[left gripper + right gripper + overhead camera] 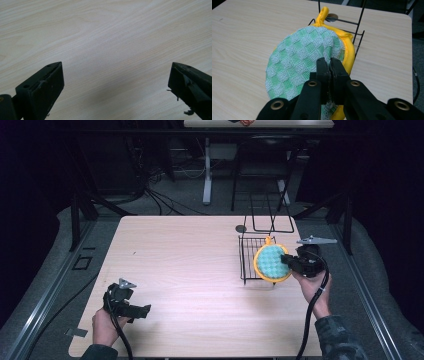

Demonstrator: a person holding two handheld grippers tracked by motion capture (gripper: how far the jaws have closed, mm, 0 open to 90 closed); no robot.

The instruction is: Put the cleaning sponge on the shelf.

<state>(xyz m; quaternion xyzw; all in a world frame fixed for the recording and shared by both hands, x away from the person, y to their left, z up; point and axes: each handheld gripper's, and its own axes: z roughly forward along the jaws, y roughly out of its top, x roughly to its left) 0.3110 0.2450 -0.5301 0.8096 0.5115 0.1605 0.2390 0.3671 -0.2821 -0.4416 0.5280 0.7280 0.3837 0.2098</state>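
the pot holder, round, green-checked with a yellow rim and loop, is pinched at its edge between the clenched jaws of the right hand-held gripper and is held up on edge. just beyond it a black wire rack is seen on the counter; whether the two touch cannot be told. the left hand-held gripper is held released, jaws spread wide over bare counter, well apart from the right one.
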